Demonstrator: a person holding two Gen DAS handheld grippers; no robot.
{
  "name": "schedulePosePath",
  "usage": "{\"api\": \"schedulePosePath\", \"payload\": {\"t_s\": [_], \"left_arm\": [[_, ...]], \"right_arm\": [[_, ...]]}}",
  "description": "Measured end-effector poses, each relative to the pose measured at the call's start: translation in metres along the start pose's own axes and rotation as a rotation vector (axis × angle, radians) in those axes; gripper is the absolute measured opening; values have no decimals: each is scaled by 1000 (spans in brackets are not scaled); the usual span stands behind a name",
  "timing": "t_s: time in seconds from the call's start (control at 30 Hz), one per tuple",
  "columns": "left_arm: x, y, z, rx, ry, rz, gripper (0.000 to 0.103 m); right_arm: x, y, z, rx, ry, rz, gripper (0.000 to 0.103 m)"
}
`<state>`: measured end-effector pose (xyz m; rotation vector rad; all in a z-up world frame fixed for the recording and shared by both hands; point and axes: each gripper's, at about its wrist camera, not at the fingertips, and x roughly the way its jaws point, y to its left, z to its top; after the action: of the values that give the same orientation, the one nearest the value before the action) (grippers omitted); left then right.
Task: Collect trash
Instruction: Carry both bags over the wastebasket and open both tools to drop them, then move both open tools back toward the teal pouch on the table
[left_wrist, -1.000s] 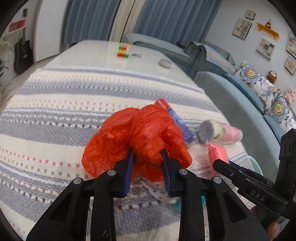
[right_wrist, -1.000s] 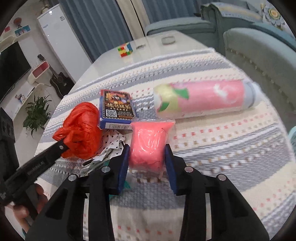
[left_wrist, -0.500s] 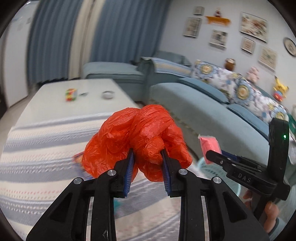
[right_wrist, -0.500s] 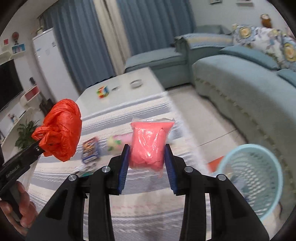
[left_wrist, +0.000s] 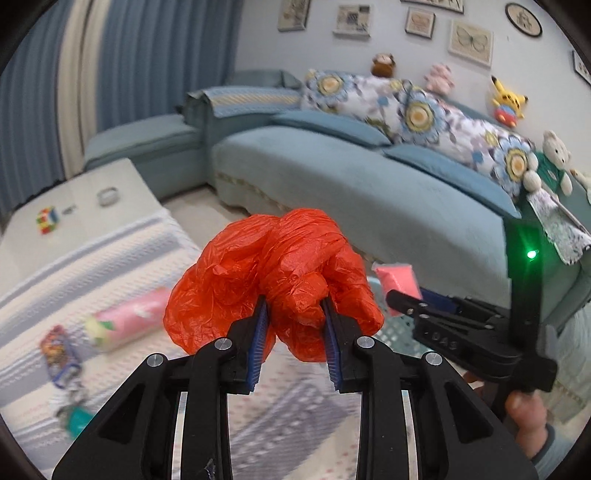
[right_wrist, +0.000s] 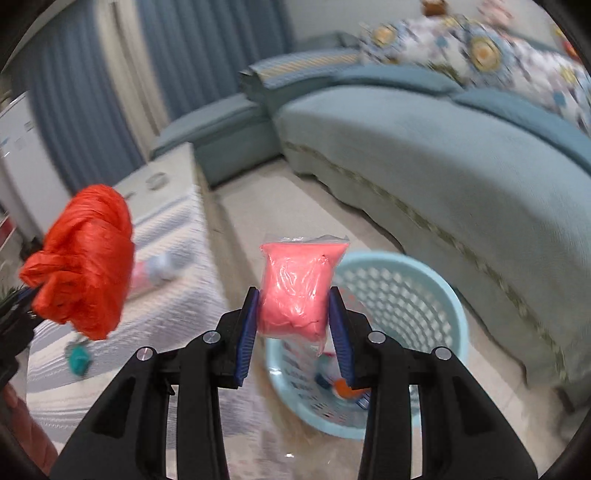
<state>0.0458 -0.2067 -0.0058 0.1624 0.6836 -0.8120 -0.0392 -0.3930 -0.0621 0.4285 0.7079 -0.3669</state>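
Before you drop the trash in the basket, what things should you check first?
1. Left gripper jaws pinch the orange bag: ok.
2. Right gripper jaws pinch the pink packet: ok.
3. Blue basket in sight and open on top: ok.
4. Pink packet above the basket mouth: cannot tell, looks near its edge.
5. Orange bag above the basket: not ok, off to the left.
6. Room left inside the basket: ok.

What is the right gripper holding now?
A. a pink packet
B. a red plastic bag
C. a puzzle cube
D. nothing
A: in the right wrist view the right gripper is shut on the pink packet, above the basket; the red bag is in the left gripper.
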Motion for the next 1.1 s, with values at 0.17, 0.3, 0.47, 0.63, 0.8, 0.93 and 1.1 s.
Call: {"api": "schedulePosePath", "payload": {"t_s": [0.17, 0.3, 0.47, 0.63, 0.8, 0.93, 1.1], "left_arm": [[42, -23, -5, 16, 81, -30, 26], [66, -36, -13, 39, 129, -44, 27], [86, -44, -17, 37, 164, -52, 30], [92, -43, -18, 18, 171, -43, 60], [86, -42, -20, 22, 171, -41, 64], [78, -34, -21, 2, 162, -36, 68], [64, -18, -22, -31, 144, -27, 68]], "right_arm": [[20, -38, -7, 96, 67, -26, 34], [29, -51, -10, 118, 91, -40, 35], [38, -66, -11, 170, 121, -40, 35], [41, -70, -12, 179, 135, -34, 38], [39, -69, -13, 175, 135, -29, 38], [37, -65, -13, 168, 126, -15, 38], [32, -53, -13, 126, 108, 4, 38]]}}
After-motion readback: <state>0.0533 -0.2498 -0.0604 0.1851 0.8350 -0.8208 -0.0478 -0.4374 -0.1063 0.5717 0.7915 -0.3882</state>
